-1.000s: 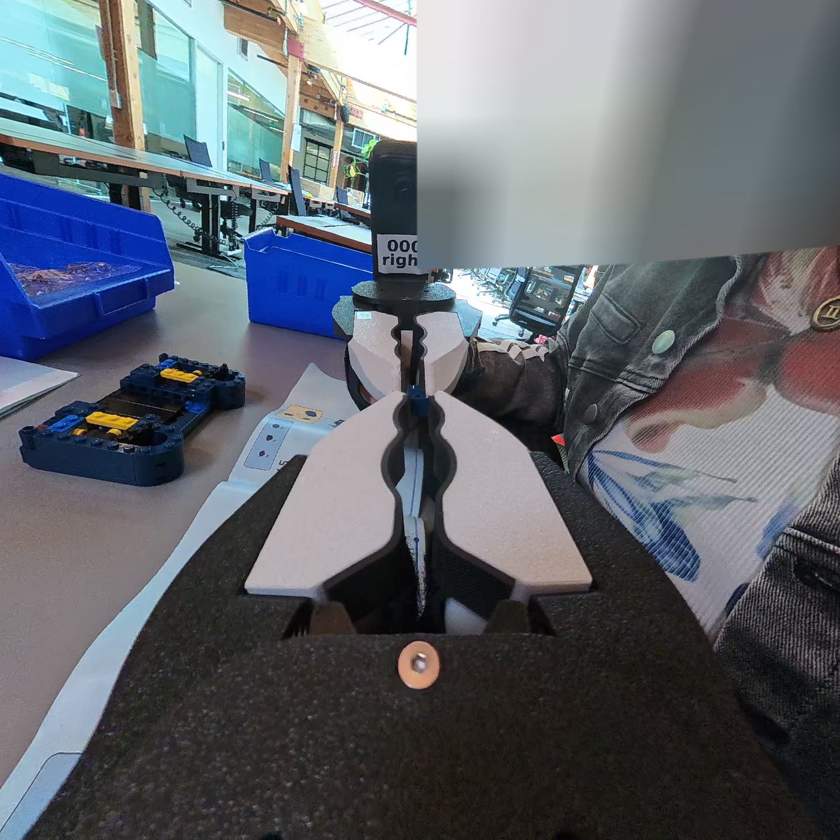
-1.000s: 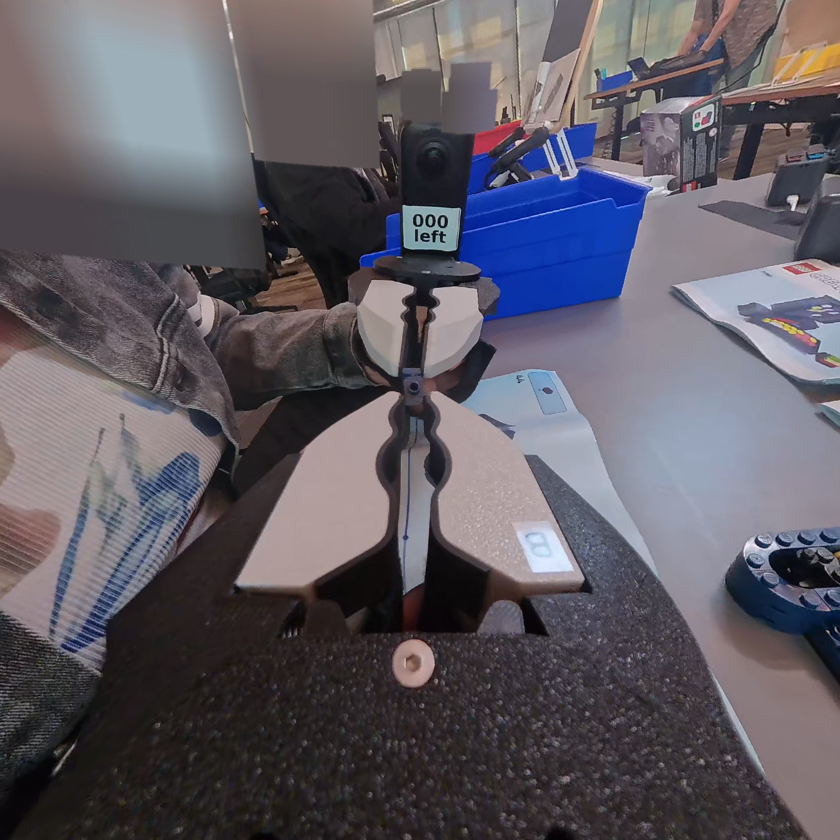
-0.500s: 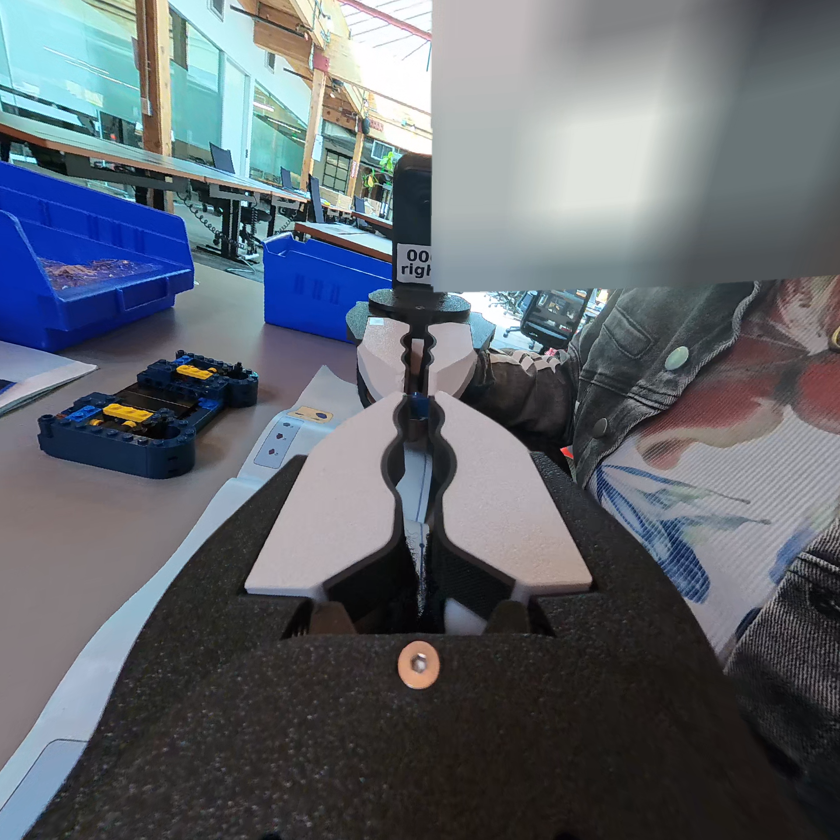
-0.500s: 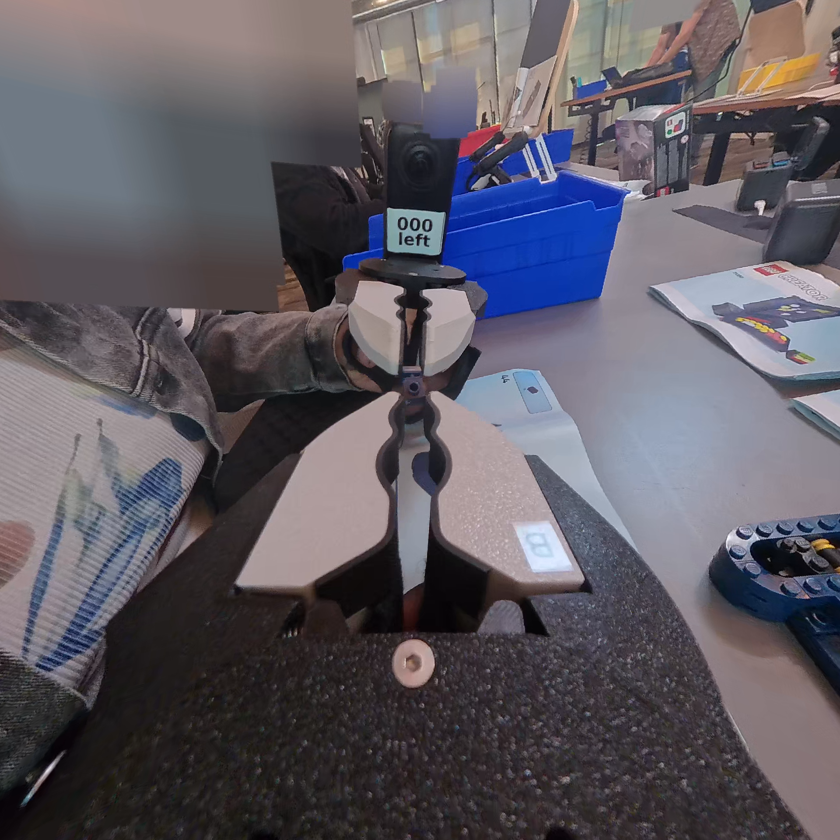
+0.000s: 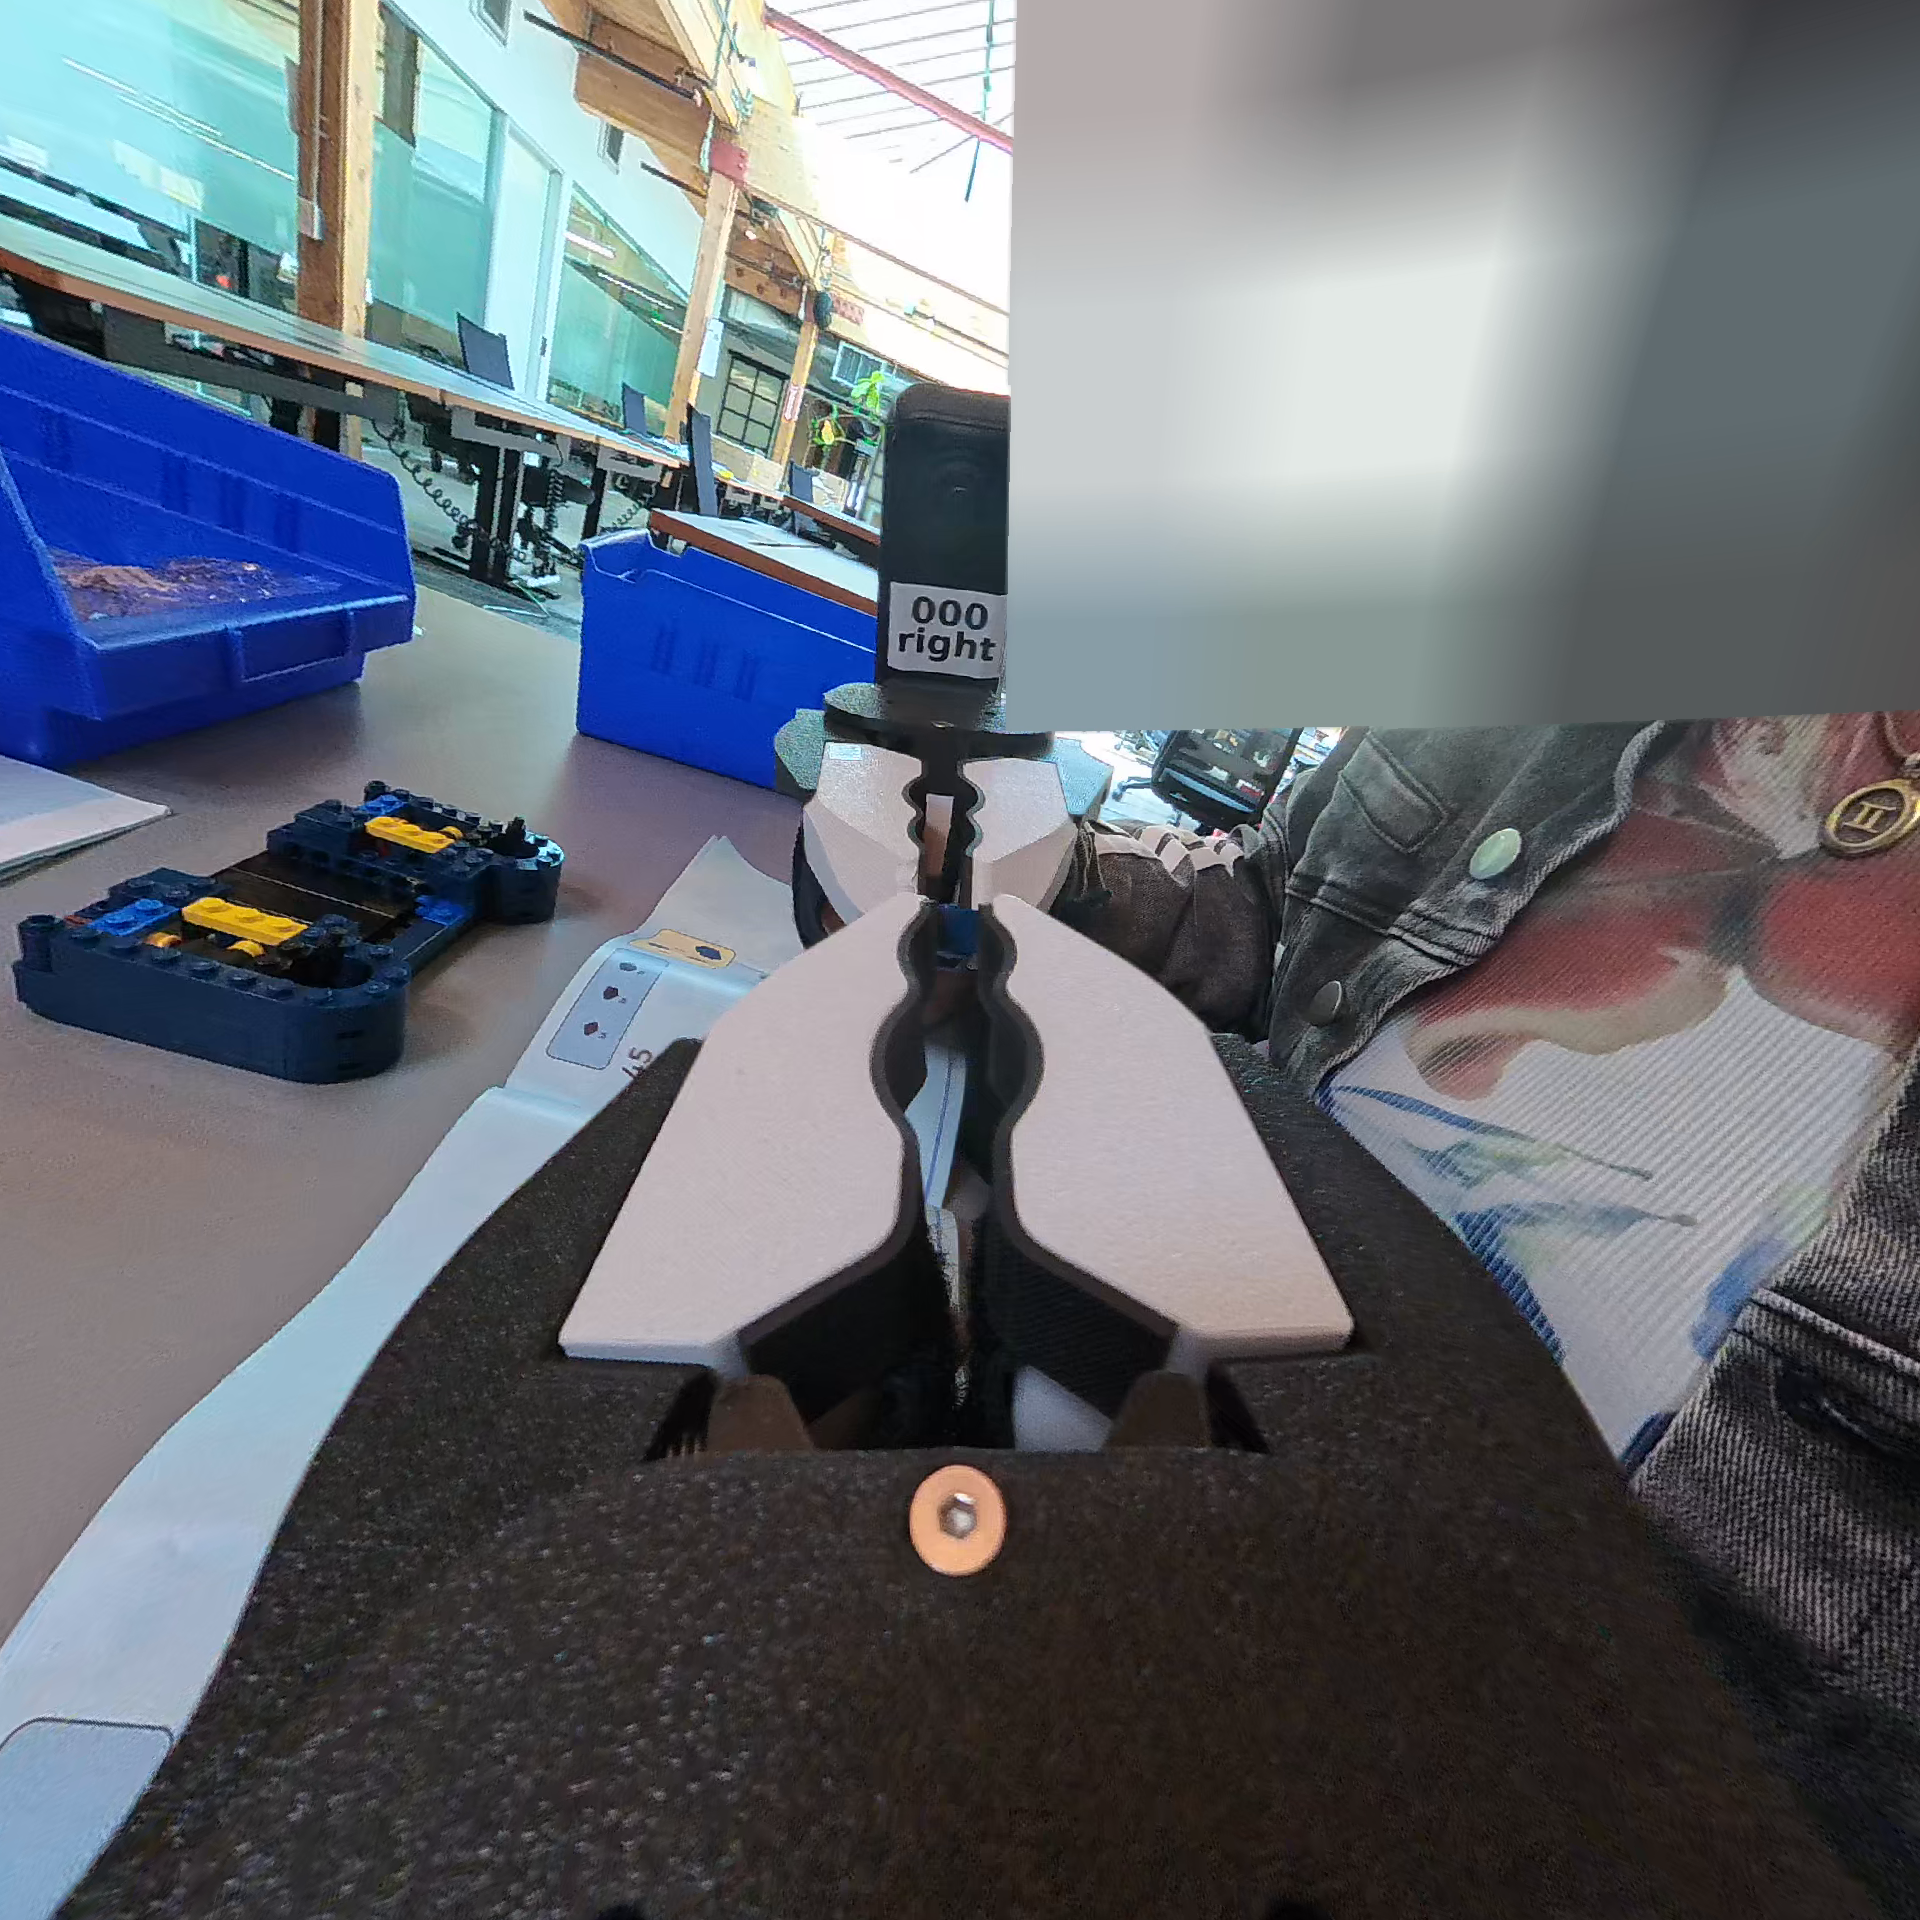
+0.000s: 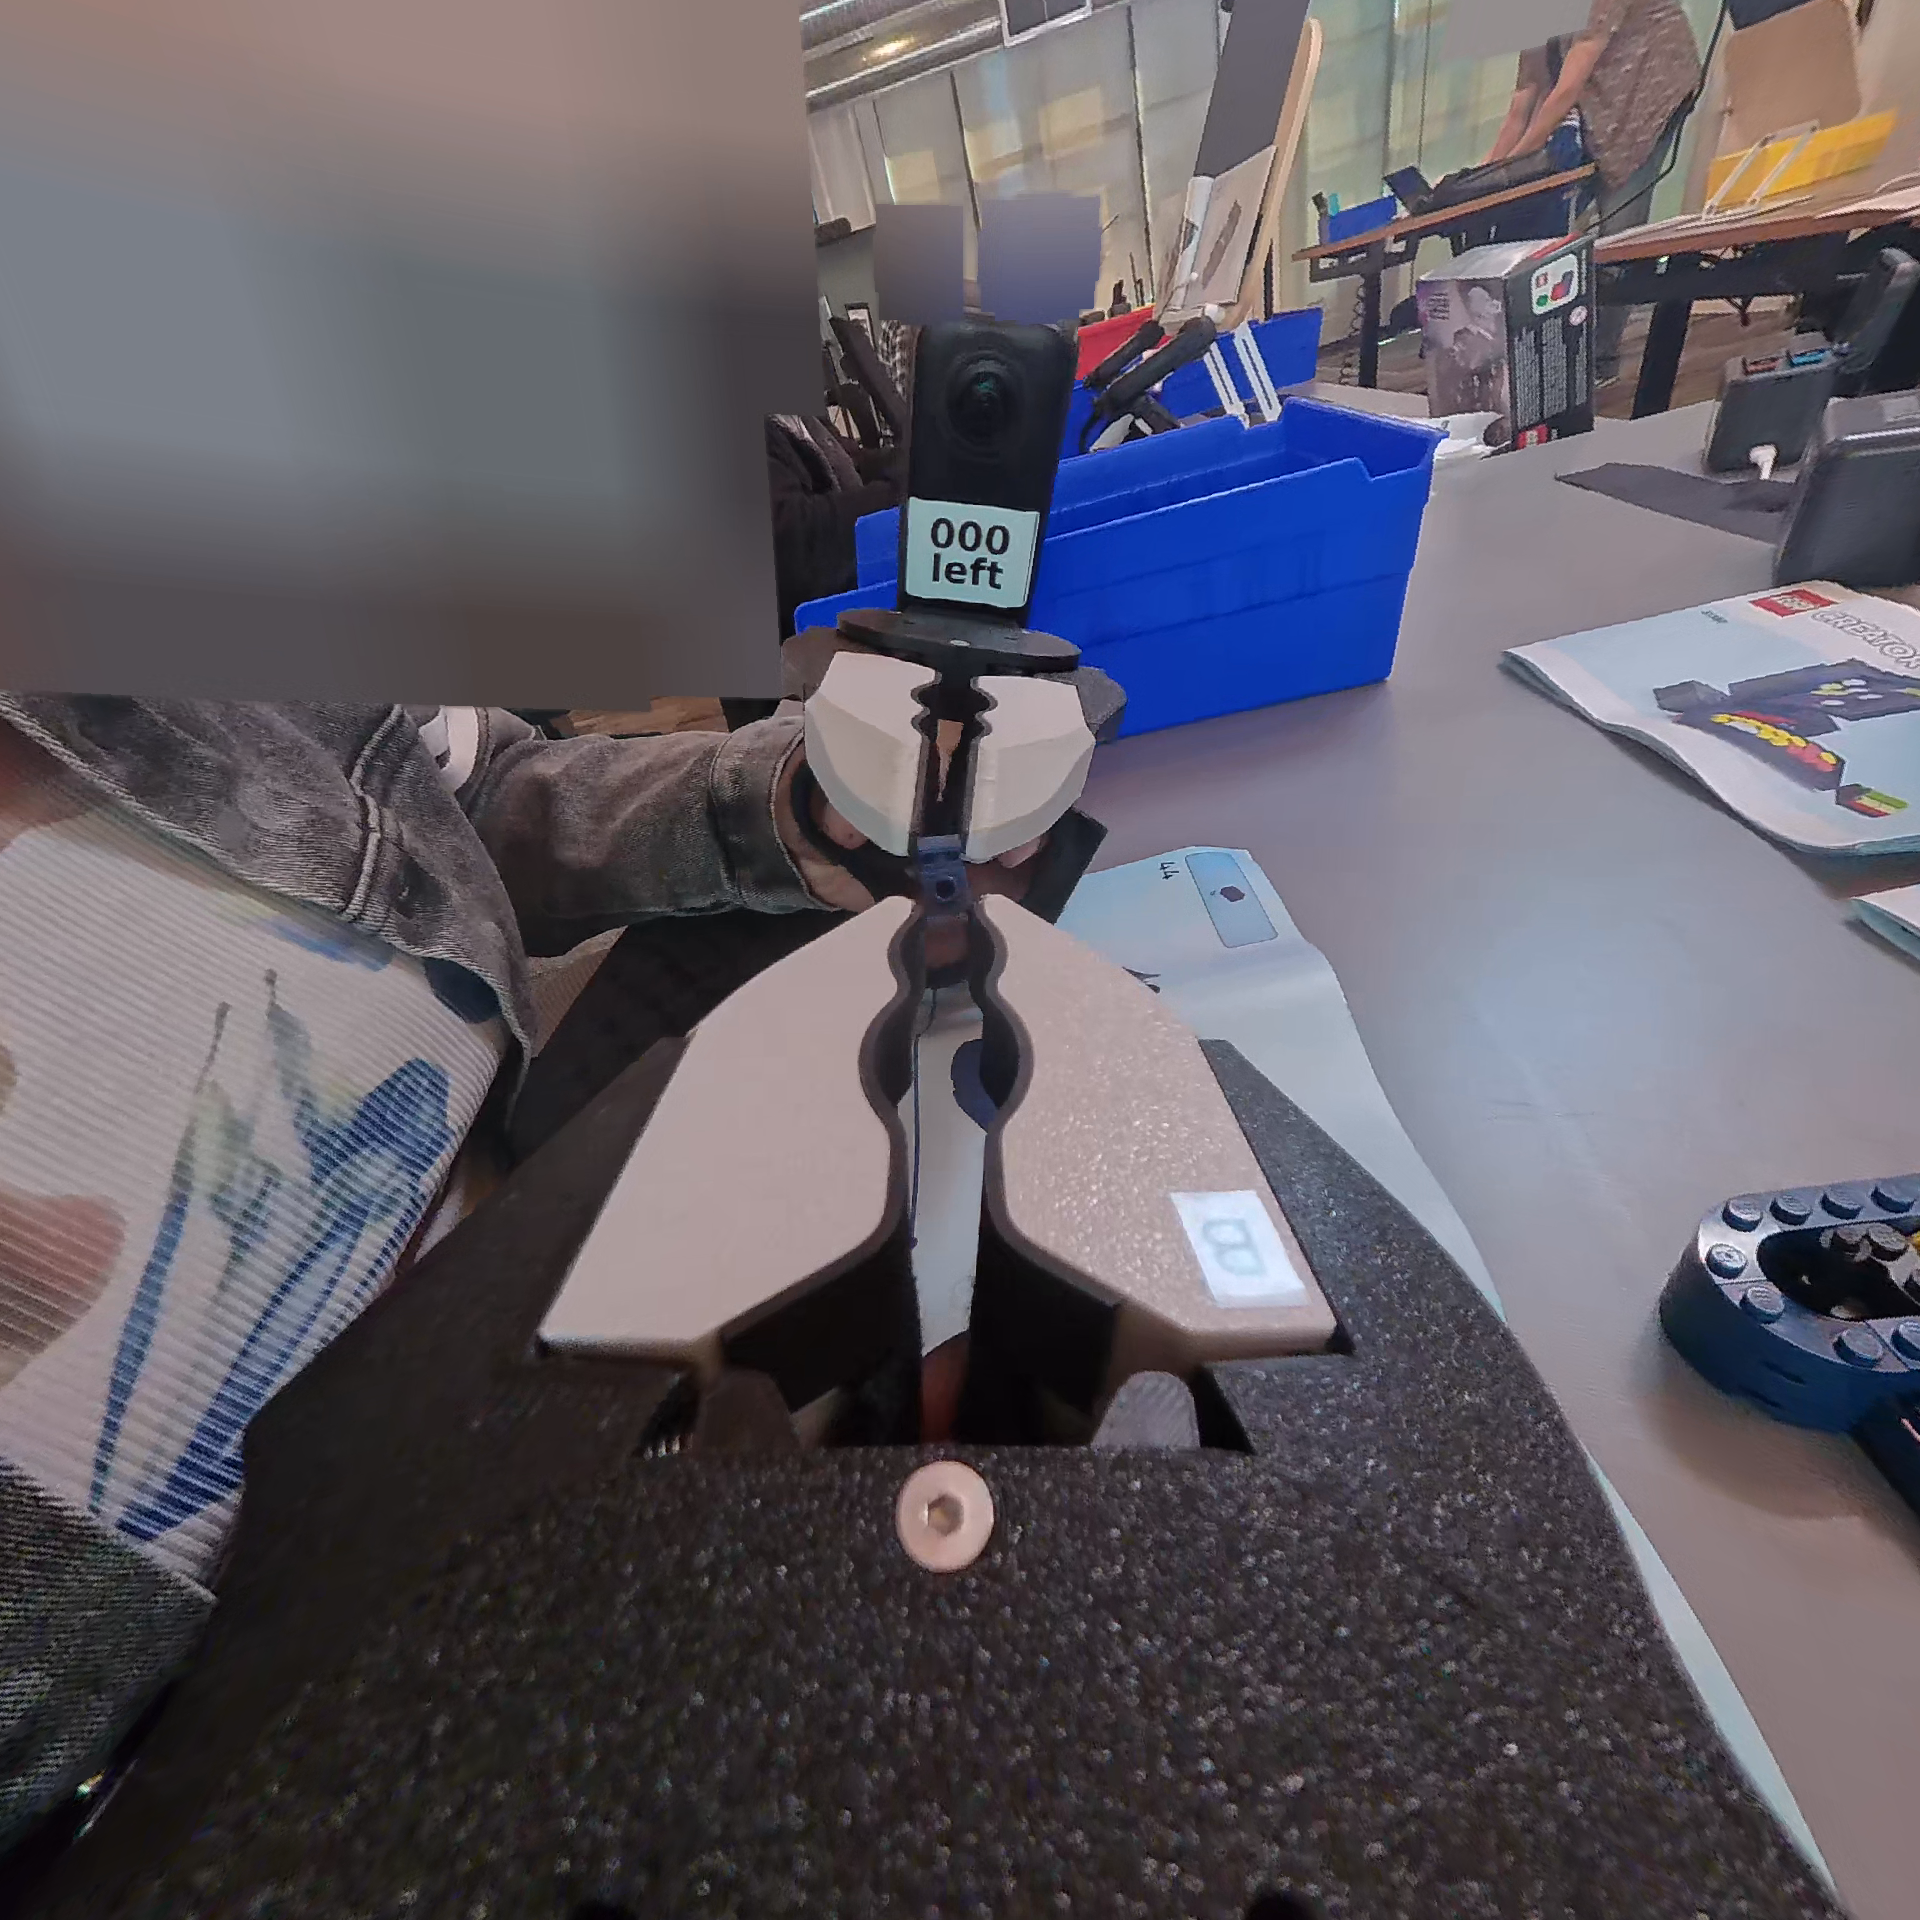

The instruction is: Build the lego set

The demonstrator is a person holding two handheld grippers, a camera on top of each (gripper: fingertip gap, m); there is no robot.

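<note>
Left gripper [image 5: 954,920] and right gripper [image 6: 940,902] face each other tip to tip above the grey table [image 5: 208,1195]. Both sets of jaws stand nearly closed, and both pinch the same small blue brick piece [image 6: 940,883], one from each end. The piece hangs in the air between the two tips, over an open instruction booklet [image 6: 1236,935] that lies flat beneath the grippers.

Writing: each gripper carries a black camera with a white printed label, seen at 12 o'clock in the opposite view [image 6: 968,551] [image 5: 945,629]. A small white sticker [image 6: 1236,1247] sits on the right gripper's finger at 4 o'clock. The open booklet bears page numerals and small parts diagrams [image 5: 623,997]. A second booklet [image 6: 1756,717], at 2 o'clock in the right wrist view, shows a printed brand mark and a pictured model. A dark printed box [image 6: 1507,332] stands further back at 1 o'clock.

Surroundings: a dark blue brick assembly [image 5: 281,935] with yellow plates lies at 9 o'clock in the left wrist view, well apart from the grippers. Blue bins stand at 10 o'clock [image 5: 187,561] and 11 o'clock [image 5: 717,644]; another blue bin [image 6: 1195,561] sits at 1 o'clock in the right wrist view. A person's grey denim sleeve [image 6: 582,800] and patterned shirt [image 5: 1558,1039] stand close beside the grippers.
</note>
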